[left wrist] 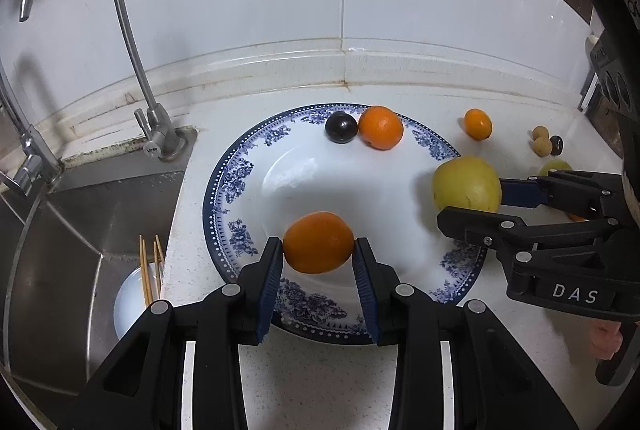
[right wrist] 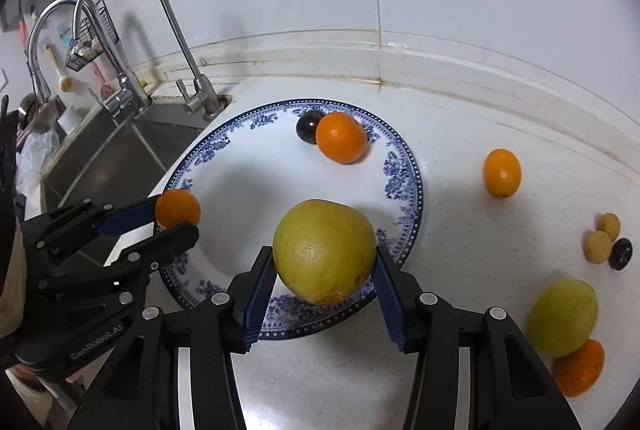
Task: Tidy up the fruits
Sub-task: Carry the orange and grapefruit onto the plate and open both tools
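My left gripper (left wrist: 318,248) has its blue pads clamped on a small orange (left wrist: 318,242), one pad on each side, and I have it above the near part of the blue-patterned plate (left wrist: 224,190). My right gripper (right wrist: 324,270) grips a yellow-green apple (right wrist: 324,250) the same way, over the plate's right-hand side; I cannot tell whether either fruit touches the plate.

On the plate's far rim sit another orange (left wrist: 380,127) and a dark plum (left wrist: 340,127), touching each other. The plate rests on the white counter (right wrist: 460,230), just beside the steel sink (left wrist: 80,230) with its curved tap (left wrist: 120,10).

To the right on the counter, apart from the plate, lies a third small orange (right wrist: 502,173). Further right are two tan longans (right wrist: 602,238) touching a dark fruit (right wrist: 620,253), and nearest me a green apple (right wrist: 562,318) rests against one more orange (right wrist: 580,370).
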{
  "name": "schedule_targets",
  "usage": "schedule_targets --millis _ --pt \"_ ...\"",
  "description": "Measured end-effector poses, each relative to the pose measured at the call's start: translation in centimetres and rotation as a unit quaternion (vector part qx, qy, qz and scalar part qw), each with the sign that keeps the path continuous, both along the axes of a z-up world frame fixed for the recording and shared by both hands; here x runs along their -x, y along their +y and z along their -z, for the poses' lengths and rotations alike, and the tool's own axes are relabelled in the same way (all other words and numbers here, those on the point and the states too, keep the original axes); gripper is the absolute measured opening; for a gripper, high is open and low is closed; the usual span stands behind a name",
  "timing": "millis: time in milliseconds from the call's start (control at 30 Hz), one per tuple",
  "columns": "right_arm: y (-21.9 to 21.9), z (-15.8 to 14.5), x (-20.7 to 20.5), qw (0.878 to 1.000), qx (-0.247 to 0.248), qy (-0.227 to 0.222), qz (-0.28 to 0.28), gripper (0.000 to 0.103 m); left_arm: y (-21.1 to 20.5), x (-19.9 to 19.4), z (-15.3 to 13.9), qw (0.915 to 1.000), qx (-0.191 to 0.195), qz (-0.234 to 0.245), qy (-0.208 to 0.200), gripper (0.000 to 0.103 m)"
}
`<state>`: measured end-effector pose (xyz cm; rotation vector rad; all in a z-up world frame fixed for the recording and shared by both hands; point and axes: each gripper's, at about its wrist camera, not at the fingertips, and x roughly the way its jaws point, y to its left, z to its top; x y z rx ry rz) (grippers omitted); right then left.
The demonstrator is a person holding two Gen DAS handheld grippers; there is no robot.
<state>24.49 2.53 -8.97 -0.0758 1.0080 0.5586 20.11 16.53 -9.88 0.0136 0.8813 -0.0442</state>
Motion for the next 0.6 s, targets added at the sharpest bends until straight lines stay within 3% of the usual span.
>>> schedule_targets --millis 333,600 --pt "0.0 0.6 -0.5 1.0 -0.009 0.018 -0.001 0.051 0.2 0.1 -0.2 1.0 0.0 -0.002 0.001 0.04" --pt "-0.9 -2.2 1.0 0.999 -0.018 -0.032 0.006 0.056 0.2 2.5 -2.9 0.9993 0.0 -0.022 -0.029 0.046"
